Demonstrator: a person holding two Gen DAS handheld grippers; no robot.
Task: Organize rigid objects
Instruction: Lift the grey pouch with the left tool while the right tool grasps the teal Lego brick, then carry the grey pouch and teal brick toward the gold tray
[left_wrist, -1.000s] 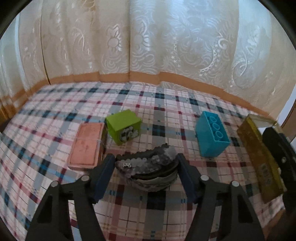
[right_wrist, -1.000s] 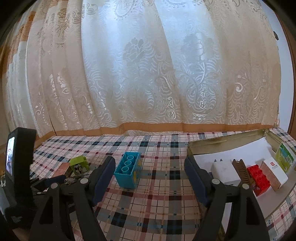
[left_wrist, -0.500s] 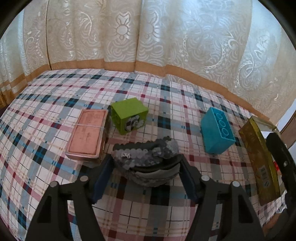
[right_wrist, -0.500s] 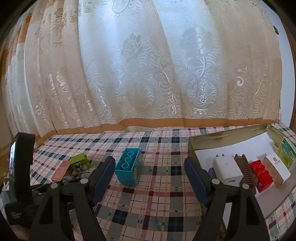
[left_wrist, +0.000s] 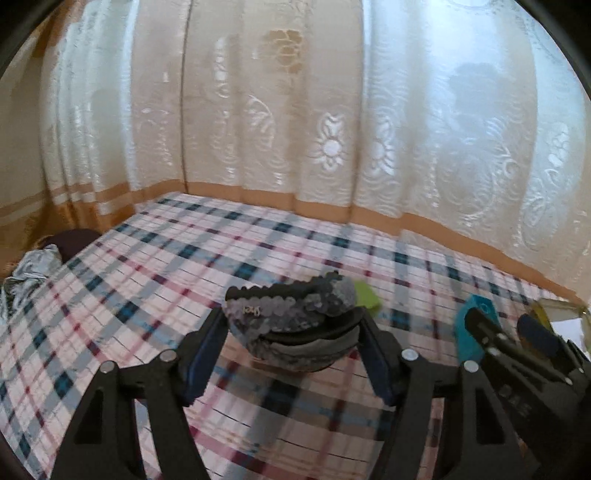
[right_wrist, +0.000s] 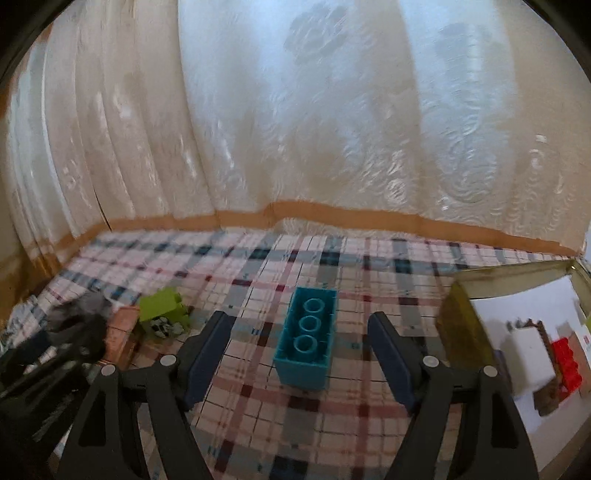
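My left gripper (left_wrist: 291, 326) is shut on a grey sequined hair piece (left_wrist: 288, 310), held up off the plaid tablecloth (left_wrist: 155, 280). A corner of the green block (left_wrist: 366, 297) peeks out behind it. My right gripper (right_wrist: 299, 325) is open, and the teal brick (right_wrist: 306, 343) lies on the cloth centred between its fingers, untouched by either pad. In the right wrist view the green block (right_wrist: 162, 310) and a flat pink tin (right_wrist: 122, 326) sit to the left, where the blurred left gripper (right_wrist: 55, 350) carries the hair piece (right_wrist: 85, 306).
A gold metal tin (right_wrist: 461, 321) with a white liner stands open at the right and holds a red brick (right_wrist: 565, 358), a white block (right_wrist: 528, 350) and other pieces. Lace curtains (right_wrist: 295, 129) hang along the table's far edge. Crumpled cloth (left_wrist: 29, 266) lies beyond the left edge.
The left gripper has lifted the hair piece and swung left, so the pink tin dropped from its view. The right gripper has moved left, bringing the teal brick to the middle between its fingers.
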